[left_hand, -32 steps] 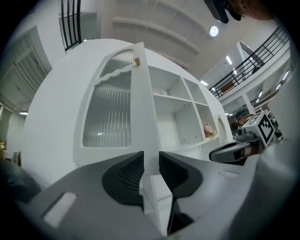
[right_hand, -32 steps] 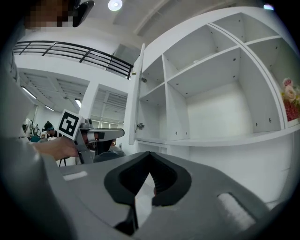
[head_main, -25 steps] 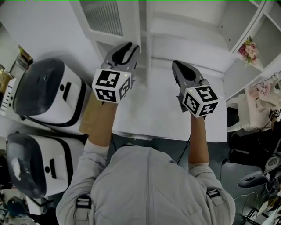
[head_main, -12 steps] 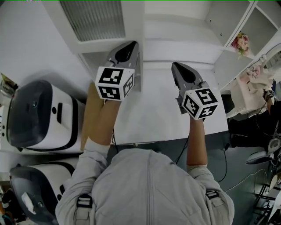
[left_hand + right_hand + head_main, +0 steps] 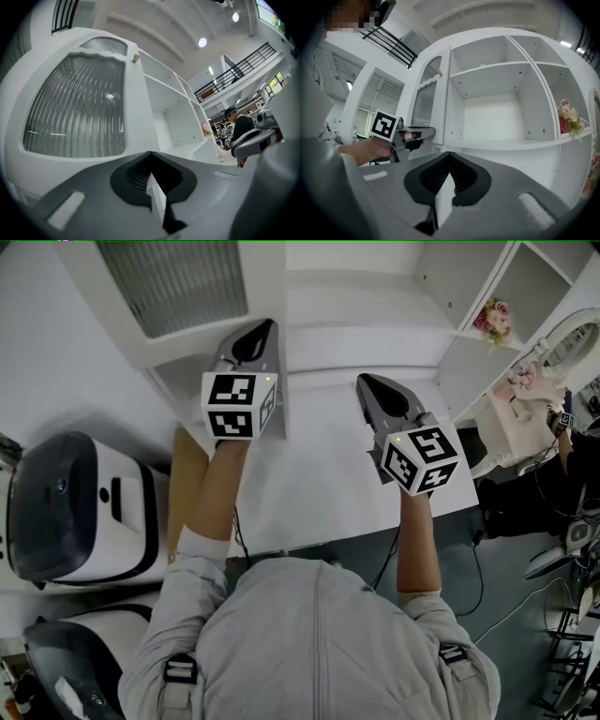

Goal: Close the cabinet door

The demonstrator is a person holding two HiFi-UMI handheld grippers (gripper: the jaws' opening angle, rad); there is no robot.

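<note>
Cabinet door (image 5: 178,282) open, its free lower corner just beside the left claw (image 5: 258,332), jaws just closed, nothing between.

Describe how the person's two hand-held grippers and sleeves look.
Both the left hand-held gripper and the right hand-held gripper have grey tapering jaws with dark ribbed pads. Each carries a white cube with black square markers and a small green light. The person wears a light grey top, sleeves pushed up, with dark buckled straps at the shoulders.
</note>
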